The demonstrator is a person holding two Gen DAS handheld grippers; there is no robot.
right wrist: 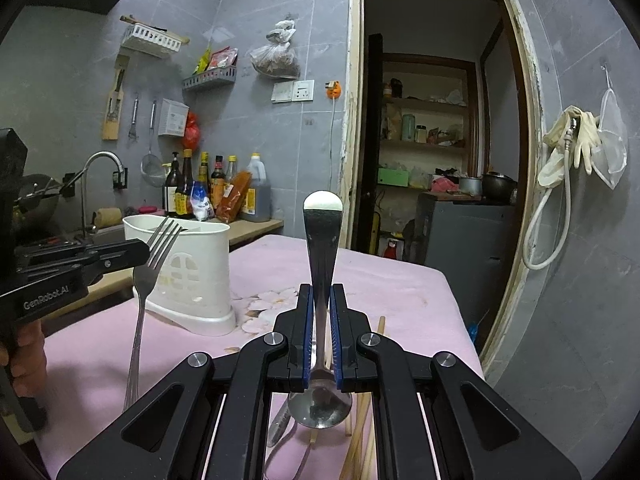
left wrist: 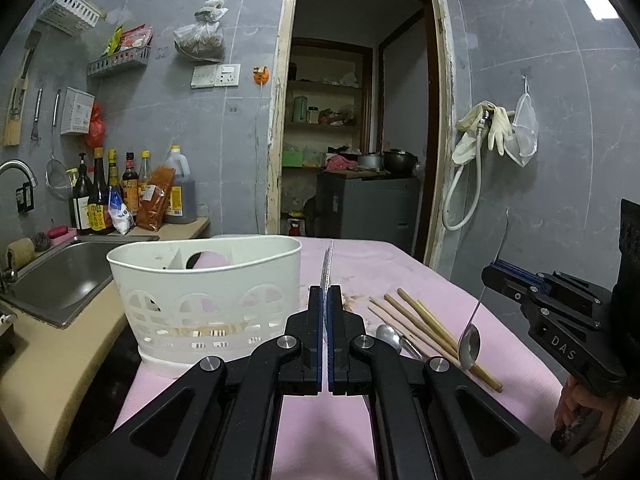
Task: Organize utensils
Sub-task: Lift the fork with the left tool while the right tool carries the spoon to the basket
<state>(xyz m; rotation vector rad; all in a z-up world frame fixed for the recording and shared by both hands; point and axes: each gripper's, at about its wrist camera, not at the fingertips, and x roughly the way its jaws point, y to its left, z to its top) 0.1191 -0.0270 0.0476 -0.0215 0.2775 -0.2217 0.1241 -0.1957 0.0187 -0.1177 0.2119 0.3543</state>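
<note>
Two black claws are each gripping one shiny utensil above a pink table.

The left gripper point(left wrist: 325, 304) is squeezing shut on a thin silver metal fork point(right wrist: 150, 276), which the left view is showing only as a thin edge in the middle of the frame. The right gripper point(right wrist: 321, 320) is pinching one silver metal spoon point(right wrist: 322, 264), bowl hanging low, handle pointing up. A second silver spoon point(left wrist: 389, 336) is lying on the pink tablecloth point(left wrist: 400, 272), touching four tan wooden chopsticks point(left wrist: 424, 320) at lower right of the left view. One white plastic utensil basket point(left wrist: 208, 292) is standing left of centre, near the table's left edge, with a steel sink point(left wrist: 60, 280) beyond. Only the right view is showing the fork's four prongs. Bare cloth is lying open between basket and chopsticks.
</note>
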